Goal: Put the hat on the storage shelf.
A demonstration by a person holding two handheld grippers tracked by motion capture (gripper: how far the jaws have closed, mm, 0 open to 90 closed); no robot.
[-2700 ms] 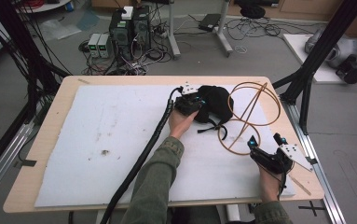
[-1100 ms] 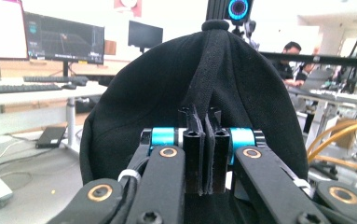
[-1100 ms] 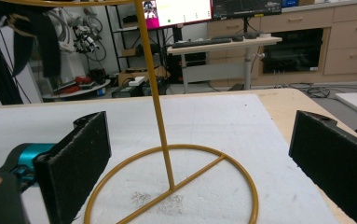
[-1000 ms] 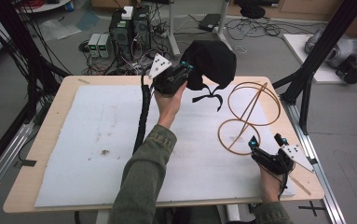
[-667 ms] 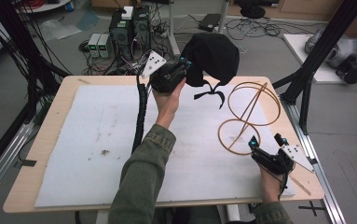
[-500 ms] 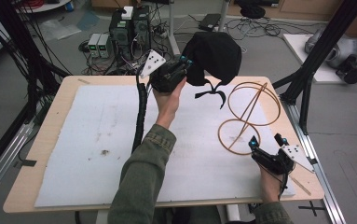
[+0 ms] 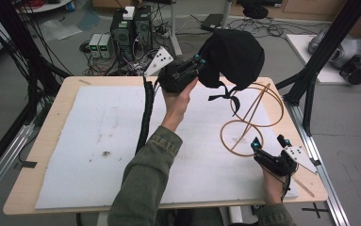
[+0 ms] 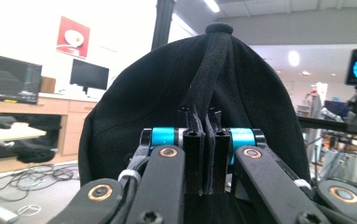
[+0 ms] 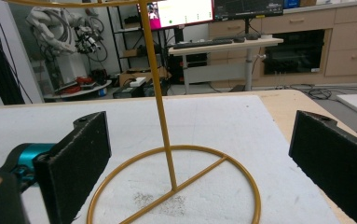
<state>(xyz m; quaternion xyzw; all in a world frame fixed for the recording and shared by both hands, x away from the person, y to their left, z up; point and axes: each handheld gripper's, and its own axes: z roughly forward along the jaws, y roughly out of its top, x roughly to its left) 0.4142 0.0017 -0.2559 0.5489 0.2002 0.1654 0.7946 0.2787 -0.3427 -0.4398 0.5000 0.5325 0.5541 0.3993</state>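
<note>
A black fabric cap hangs in the air over the table's far edge, with loose straps dangling under it. My left gripper is shut on it. In the left gripper view the jaws pinch a black band of the cap between them. A gold wire stand, with a ring base, a slanted pole and a ring top, sits on the mat at the right. My right gripper rests open at the near right. Its pads straddle the stand's base ring without touching it.
A white mat covers most of the wooden table. The left gripper's black cable trails across the mat. Black frame posts stand at the right, and computers and cables lie on the floor behind.
The left hand has lifted the cap off the mat beside the stand, and over the last second carried it a little higher. The right gripper has stayed put.
</note>
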